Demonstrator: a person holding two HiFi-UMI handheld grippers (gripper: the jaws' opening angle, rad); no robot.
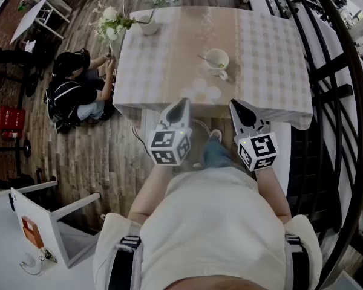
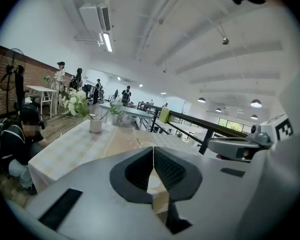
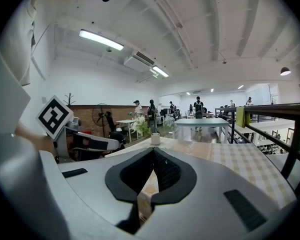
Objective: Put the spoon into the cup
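Left gripper (image 1: 183, 103), right gripper (image 1: 236, 106): ribbed black pads pressed together, empty, at near table edge. Round pale cup (image 1: 218, 60) on checked cloth (image 1: 169, 53), thin spoon (image 1: 202, 58) leaning inside.

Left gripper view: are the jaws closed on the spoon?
No, the left gripper has its jaws pressed together tip to tip with nothing between them.
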